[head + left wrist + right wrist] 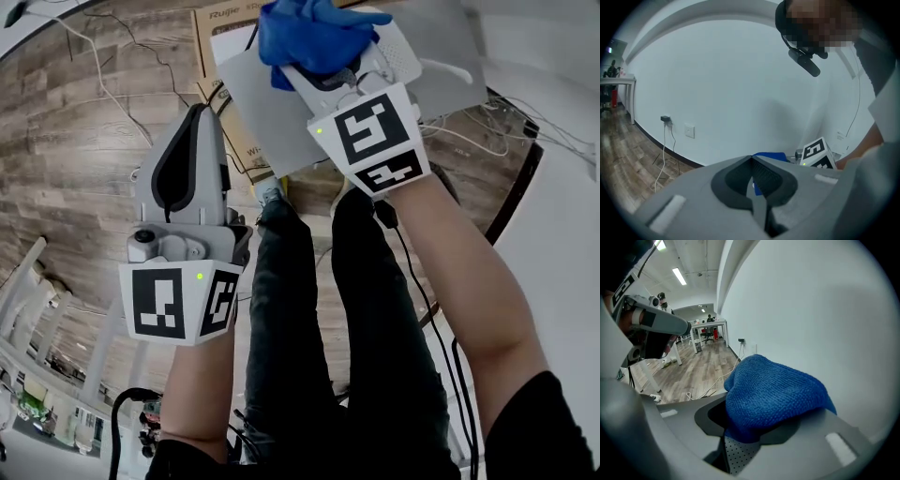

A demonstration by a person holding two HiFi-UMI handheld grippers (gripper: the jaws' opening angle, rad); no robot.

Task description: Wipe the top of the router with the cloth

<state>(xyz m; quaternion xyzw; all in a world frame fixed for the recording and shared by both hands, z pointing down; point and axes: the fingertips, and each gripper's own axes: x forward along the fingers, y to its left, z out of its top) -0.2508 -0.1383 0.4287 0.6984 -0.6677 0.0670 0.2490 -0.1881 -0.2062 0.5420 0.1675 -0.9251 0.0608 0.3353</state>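
Observation:
My right gripper (pixel 323 70) is at the top of the head view, shut on a bunched blue cloth (pixel 309 33). In the right gripper view the cloth (pixel 773 390) bulges out over the jaws and hides their tips. Just past it lies a white router (pixel 401 52) with vent holes, partly covered by the cloth and gripper; whether the cloth touches it I cannot tell. My left gripper (pixel 199 112) is lower left, held over the floor, its jaws shut on nothing (pixel 752 161). Past its tips I see the cloth (pixel 772 156) and the right gripper's marker cube (pixel 818 153).
A grey sheet (pixel 267 108) and a brown cardboard box (pixel 217 56) lie under the router. White cables (pixel 487 131) trail to the right. The person's legs (pixel 309 309) stand on wood floor (pixel 66 150). A white wall (pixel 811 310) is close ahead.

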